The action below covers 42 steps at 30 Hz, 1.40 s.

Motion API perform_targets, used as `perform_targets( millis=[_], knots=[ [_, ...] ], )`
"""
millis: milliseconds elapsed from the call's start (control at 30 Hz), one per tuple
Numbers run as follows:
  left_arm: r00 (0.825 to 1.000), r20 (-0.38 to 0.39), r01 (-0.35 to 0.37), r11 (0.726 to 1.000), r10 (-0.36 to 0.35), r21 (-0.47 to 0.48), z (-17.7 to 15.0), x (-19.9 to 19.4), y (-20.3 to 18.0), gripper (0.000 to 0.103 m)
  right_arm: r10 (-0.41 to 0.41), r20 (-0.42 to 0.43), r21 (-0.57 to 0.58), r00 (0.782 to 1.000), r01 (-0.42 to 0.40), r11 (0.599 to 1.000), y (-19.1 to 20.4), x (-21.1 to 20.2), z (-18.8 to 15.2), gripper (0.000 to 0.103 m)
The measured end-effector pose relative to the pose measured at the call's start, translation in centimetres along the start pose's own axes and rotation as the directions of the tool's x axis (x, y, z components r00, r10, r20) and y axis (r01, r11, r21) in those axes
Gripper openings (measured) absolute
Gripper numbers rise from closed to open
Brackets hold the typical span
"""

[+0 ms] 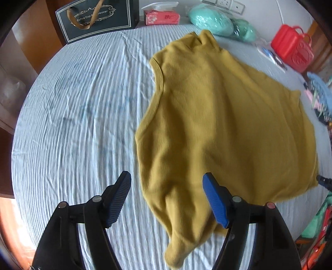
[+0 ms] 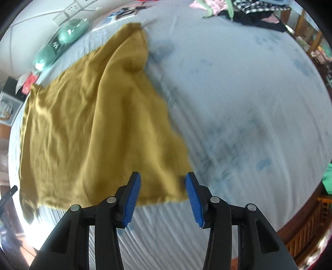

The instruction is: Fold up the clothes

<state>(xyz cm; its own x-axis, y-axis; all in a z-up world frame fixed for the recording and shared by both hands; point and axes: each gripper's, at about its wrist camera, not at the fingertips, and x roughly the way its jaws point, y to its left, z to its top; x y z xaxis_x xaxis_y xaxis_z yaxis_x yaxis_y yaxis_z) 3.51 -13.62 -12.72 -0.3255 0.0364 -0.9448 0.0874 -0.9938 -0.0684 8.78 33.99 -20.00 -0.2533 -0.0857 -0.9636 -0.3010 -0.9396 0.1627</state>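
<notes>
I have both grippers over the bed [image 1: 68,116], which is covered in a pale blue-white ribbed sheet. The mustard-yellow top [image 1: 224,124] lies spread on that sheet, collar end toward the far edge of the bed and hem toward me.

Through the left wrist camera, the left gripper [image 1: 167,199] has its jaws spread wide and released, nothing between the blue pads. A sleeve of the top trails down between the two fingers in the picture, but I cannot tell whether the pads touch it. The body of the garment sits ahead and to the right of this gripper, with bare sheet to its left.

Through the right wrist camera, the right gripper [image 2: 164,197] is also released, jaws apart. The hem of the top [image 2: 93,124] lies just ahead of the fingertips, its near corner lining up with the gap between them; the view is motion-blurred, so I cannot say if there is contact. Bare sheet stretches off to the right.

Along the far side of the bed I see a dark gift bag [image 1: 95,18], a red tissue pack [image 1: 161,17], mint-green wrapped bundles [image 1: 220,20] and a red plastic case [image 1: 292,47]. A heap of mixed clothes [image 2: 249,12] sits at the bed's far edge in the right view.
</notes>
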Motion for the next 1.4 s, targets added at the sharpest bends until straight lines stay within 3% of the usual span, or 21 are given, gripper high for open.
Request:
perform_targets(
  millis=[167,333,500,567,667,733,767,800,867,900,933,967,1067,1200,1267,1400],
  knots=[
    [1.000,-0.019,-0.012,0.999,0.011,-0.043,-3.4,1.2,-1.1,0.071,0.052,0.049,-0.010,0.997,-0.052,0.999,-0.5,-0.1,-1.0,0.056],
    [0.998,0.060,0.015,0.996,-0.010,-0.089,-5.3,-0.8,-1.3,0.071,0.083,0.141,-0.023,0.987,-0.080,0.997,-2.0,-2.8,-2.2,0.056],
    [0.999,0.027,-0.022,0.998,0.024,-0.064,-6.5,1.3,-2.0,0.071,0.068,0.128,-0.077,0.989,-0.059,0.995,-2.4,-2.3,-2.0,0.057],
    [0.998,0.038,-0.048,0.997,0.050,-0.053,-6.6,2.0,-2.4,0.076,0.086,0.129,-0.107,0.988,-0.073,0.992,-1.7,-1.9,-2.1,0.057],
    [0.997,0.054,-0.058,0.996,0.063,-0.074,-6.7,2.5,-2.2,0.089,0.051,0.144,-0.167,0.988,-0.027,0.986,-0.2,-1.4,-2.4,0.057],
    [0.997,0.057,-0.052,0.994,0.057,-0.091,-6.7,2.8,-1.7,0.098,0.010,0.156,-0.180,0.988,0.019,0.984,0.3,-1.1,-2.5,0.054],
    [0.996,0.059,-0.055,0.996,0.060,-0.076,-6.7,2.9,-1.7,0.100,-0.024,0.165,-0.180,0.986,0.054,0.982,0.5,-1.0,-2.6,0.049],
    [0.996,0.060,-0.058,0.996,0.062,-0.062,-6.7,3.0,-1.8,0.100,-0.065,0.171,-0.178,0.983,0.095,0.979,0.6,-1.0,-2.7,0.036],
    [0.997,0.054,-0.051,0.998,0.054,-0.046,-6.7,2.8,-1.9,0.090,-0.133,0.177,-0.183,0.975,0.165,0.969,0.6,-1.2,-2.8,0.017],
    [0.998,0.056,-0.038,0.999,0.040,-0.034,-6.6,2.3,-2.2,0.061,-0.127,0.168,-0.185,0.978,0.158,0.970,0.5,-1.3,-2.8,0.014],
    [0.998,0.056,-0.034,0.999,0.036,-0.031,-6.6,1.8,-2.4,0.025,-0.106,0.151,-0.181,0.983,0.133,0.974,0.2,-1.6,-2.8,0.012],
    [0.998,0.055,-0.036,0.999,0.038,-0.033,-6.7,1.3,-2.7,0.016,-0.086,0.134,-0.176,0.987,0.109,0.978,0.0,-1.8,-2.8,0.008],
    [0.996,0.078,-0.034,0.999,0.037,-0.032,-7.0,-0.8,-3.1,0.014,-0.014,0.124,-0.128,0.992,0.030,0.991,-1.2,-4.2,-3.8,0.008],
    [0.994,0.111,0.024,0.999,-0.021,-0.031,-5.7,-4.7,-2.7,0.014,0.113,0.147,-0.062,0.983,-0.105,0.993,-2.8,-8.2,-4.5,0.008],
    [0.994,0.101,0.051,0.998,-0.048,-0.029,-4.6,-5.3,-2.8,0.014,0.135,0.157,-0.066,0.978,-0.126,0.990,-2.5,-9.0,-3.2,0.008],
    [0.995,0.044,0.087,0.996,-0.086,-0.018,0.9,-4.6,-2.3,0.014,0.164,0.153,-0.085,0.974,-0.152,0.985,-1.2,-9.5,1.4,0.008]
  ],
)
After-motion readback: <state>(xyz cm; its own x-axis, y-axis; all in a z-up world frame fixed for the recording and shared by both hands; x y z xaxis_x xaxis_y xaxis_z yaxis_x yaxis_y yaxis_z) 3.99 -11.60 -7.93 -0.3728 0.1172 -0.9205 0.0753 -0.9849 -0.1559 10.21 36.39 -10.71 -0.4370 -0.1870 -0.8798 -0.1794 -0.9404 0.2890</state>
